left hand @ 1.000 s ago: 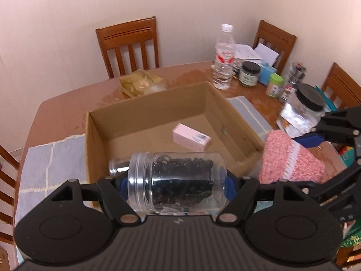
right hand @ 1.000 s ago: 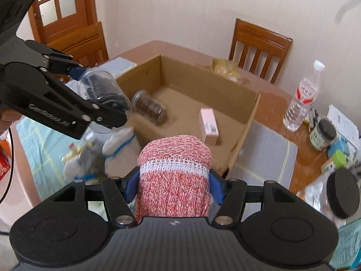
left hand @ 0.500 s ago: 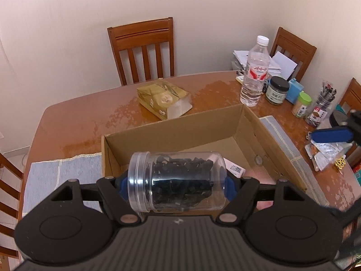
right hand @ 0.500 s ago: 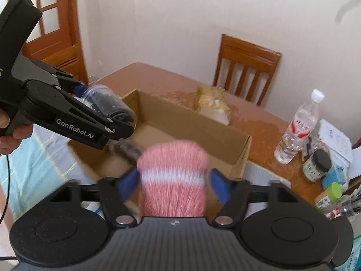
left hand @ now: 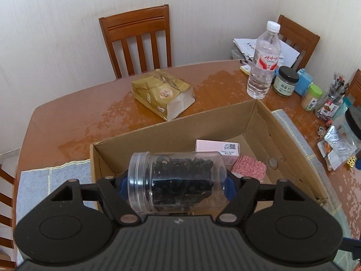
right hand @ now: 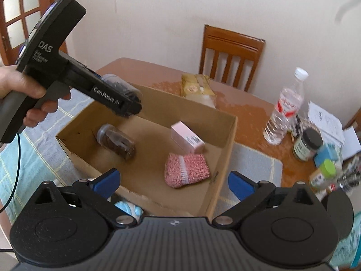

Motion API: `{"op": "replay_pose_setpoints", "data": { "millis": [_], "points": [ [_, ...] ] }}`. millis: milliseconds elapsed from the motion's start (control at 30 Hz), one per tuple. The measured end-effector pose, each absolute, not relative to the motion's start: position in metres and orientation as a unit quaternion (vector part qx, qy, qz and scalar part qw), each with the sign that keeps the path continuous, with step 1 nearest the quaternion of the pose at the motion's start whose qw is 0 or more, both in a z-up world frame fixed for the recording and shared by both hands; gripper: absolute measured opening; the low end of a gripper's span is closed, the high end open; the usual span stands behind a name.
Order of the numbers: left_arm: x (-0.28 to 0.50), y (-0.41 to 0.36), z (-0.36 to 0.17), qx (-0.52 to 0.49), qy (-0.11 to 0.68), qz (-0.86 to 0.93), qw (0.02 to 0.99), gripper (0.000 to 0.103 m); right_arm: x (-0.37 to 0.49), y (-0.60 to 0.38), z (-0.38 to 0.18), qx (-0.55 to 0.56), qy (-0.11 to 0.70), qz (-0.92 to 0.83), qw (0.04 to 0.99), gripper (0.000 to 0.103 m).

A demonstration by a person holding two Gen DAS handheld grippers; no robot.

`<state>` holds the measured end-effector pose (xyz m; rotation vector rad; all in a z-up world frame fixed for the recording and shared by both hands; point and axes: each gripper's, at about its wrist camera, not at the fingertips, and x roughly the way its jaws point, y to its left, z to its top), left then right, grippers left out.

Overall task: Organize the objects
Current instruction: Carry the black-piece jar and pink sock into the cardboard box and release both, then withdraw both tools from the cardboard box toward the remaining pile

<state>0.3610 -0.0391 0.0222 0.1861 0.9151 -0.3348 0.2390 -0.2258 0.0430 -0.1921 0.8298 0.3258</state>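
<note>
My left gripper (left hand: 176, 185) is shut on a clear plastic jar of black pieces (left hand: 178, 176), held sideways over the near left wall of the open cardboard box (left hand: 171, 124). In the right wrist view a hand holds that gripper (right hand: 129, 107) above the box's left rim. My right gripper (right hand: 172, 181) hangs over the box's near edge, its jaws opening wide with nothing between them. On the box floor lie a pink knitted piece (right hand: 186, 169), a pink carton (right hand: 187, 140) and a small jar of brown contents (right hand: 116, 141).
A gold pouch (left hand: 163, 94), a water bottle (left hand: 262, 61), a dark-lidded jar (left hand: 285, 81) and small containers stand on the wooden table beyond and right of the box. Pale placemats (left hand: 52, 180) lie under it. Wooden chairs (left hand: 137, 43) ring the table.
My right gripper opened and the pink knitted piece dropped from it onto the box floor. My left gripper carried the jar onward to over the box's left side.
</note>
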Motion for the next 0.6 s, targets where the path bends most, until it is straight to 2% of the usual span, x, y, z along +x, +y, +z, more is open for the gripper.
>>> {"op": "replay_pose_setpoints", "data": {
  "millis": [33,100,133,167,600],
  "points": [
    [0.363,-0.04,0.021,0.089,0.438,-0.16,0.88,0.075,0.238,-0.228,0.043,-0.09,0.403,0.152,0.898,0.103],
    [0.368,-0.041,0.018,0.091,0.437,-0.155,0.881,0.082,0.234,-0.232,0.041,-0.084,0.408,0.14,0.898,0.103],
    [0.372,-0.041,0.018,0.091,0.436,-0.152,0.882,0.092,0.233,-0.234,0.04,-0.083,0.411,0.135,0.898,0.103],
    [0.373,-0.04,0.018,0.09,0.434,-0.148,0.884,0.096,0.232,-0.236,0.038,-0.081,0.413,0.129,0.898,0.103],
    [0.35,-0.04,0.02,0.102,0.419,-0.172,0.886,0.099,0.217,-0.259,0.018,-0.034,0.446,0.058,0.893,0.103]
  ]
}}
